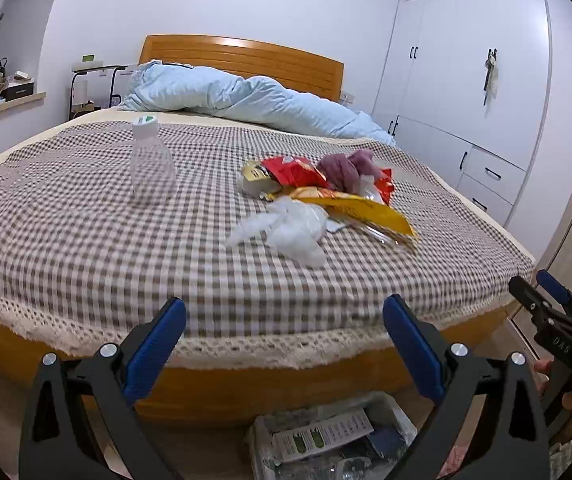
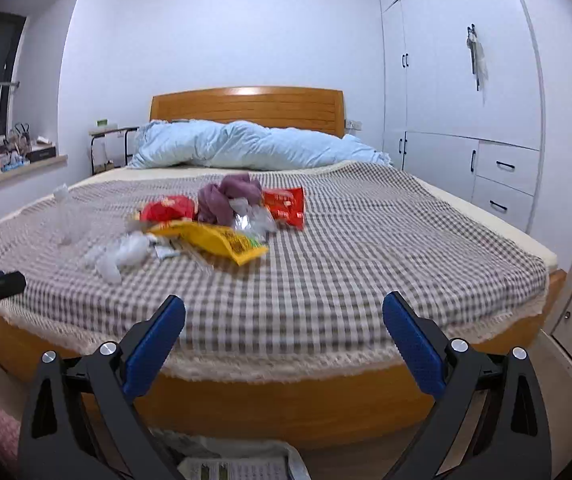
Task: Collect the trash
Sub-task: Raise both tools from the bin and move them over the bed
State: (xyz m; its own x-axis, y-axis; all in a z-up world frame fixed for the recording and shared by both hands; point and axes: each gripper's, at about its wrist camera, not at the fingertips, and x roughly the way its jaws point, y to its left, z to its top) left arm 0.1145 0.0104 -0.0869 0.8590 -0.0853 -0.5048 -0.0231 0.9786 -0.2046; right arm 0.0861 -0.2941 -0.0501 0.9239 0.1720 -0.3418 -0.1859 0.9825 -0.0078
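On the brown-and-white checked bedspread [image 1: 86, 240] lies the trash — a clear plastic bottle with a green-and-white cap [image 1: 152, 160] standing upright to the left, and apart from it a loose heap: a crumpled white plastic bag [image 1: 286, 228], a long yellow snack wrapper [image 1: 358, 210], red snack packets [image 1: 298, 172] and a bunched purple cloth [image 1: 346, 166]. A pale blue quilt [image 1: 246, 100] is piled by the wooden headboard [image 1: 246, 58]. The left gripper [image 1: 284, 344] and the right gripper [image 2: 284, 344] both hang before the bed's foot — jaws spread wide, holding nothing. Below them on the floor sits a white bin bag with paper packaging inside [image 1: 326, 436].
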